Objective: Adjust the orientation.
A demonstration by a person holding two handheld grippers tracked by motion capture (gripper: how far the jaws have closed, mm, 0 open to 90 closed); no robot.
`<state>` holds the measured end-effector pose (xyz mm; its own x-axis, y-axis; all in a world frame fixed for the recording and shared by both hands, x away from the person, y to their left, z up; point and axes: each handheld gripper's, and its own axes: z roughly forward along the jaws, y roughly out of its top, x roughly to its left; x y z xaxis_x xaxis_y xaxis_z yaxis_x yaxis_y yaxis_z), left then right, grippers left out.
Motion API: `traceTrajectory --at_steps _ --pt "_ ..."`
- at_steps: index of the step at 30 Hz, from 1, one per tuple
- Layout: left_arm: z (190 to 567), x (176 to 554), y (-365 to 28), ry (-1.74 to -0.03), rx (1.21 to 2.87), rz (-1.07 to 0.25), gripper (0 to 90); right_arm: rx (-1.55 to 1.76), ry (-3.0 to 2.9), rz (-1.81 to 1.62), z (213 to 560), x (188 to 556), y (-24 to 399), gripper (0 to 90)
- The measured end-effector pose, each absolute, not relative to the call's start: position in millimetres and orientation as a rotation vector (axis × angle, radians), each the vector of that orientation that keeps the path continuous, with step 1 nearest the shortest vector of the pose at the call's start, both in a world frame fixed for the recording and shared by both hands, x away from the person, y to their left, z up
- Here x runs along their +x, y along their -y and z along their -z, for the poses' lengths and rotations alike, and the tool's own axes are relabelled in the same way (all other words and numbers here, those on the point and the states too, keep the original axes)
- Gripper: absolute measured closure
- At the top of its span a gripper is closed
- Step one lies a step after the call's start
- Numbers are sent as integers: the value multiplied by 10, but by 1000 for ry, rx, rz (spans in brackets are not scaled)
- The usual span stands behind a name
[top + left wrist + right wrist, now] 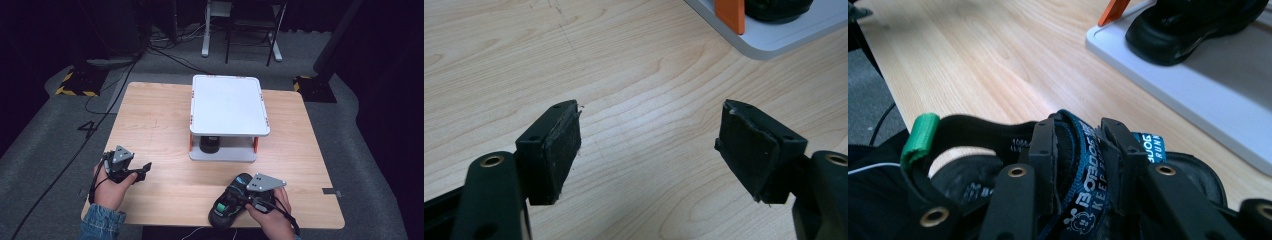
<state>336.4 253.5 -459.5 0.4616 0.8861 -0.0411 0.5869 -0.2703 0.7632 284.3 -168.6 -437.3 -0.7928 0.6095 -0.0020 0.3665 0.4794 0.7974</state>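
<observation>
A black shoe (223, 209) with a blue tongue strap and a green heel loop (920, 137) lies at the table's front edge, right of centre. My right gripper (239, 194) is shut on its tongue (1079, 165), one pad on each side of the blue strap. A second black shoe (210, 143) stands on the lower board of a white two-level rack (227, 102) at mid-table. My left gripper (144, 169) is at the front left, open over bare wood (639, 75), with nothing between its pads (561, 150).
The rack has orange corner posts (730, 12) and its top board is bare. The wooden table (155, 125) spreads wide to the left and right of the rack. Cables (100, 115) trail over the grey floor at the left; a chair frame (252, 30) stands behind.
</observation>
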Motion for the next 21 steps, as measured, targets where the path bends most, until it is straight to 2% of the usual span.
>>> traceTrajectory --at_steps 5,9,15,21 --pt "4616 3325 -2583 -1244 1976 -527 258 804 -2405 -1243 4277 2971 1723 695" --pt "4642 3251 -2662 -1278 1965 -539 258 790 -2358 -1253 4190 3218 1765 693" --pt "4664 3215 -2724 -1299 1963 -545 258 781 -2339 -1223 4211 3591 1774 690" --pt "4700 3210 -2733 -1309 1960 -543 259 763 -2352 -1211 4294 3791 1748 683"
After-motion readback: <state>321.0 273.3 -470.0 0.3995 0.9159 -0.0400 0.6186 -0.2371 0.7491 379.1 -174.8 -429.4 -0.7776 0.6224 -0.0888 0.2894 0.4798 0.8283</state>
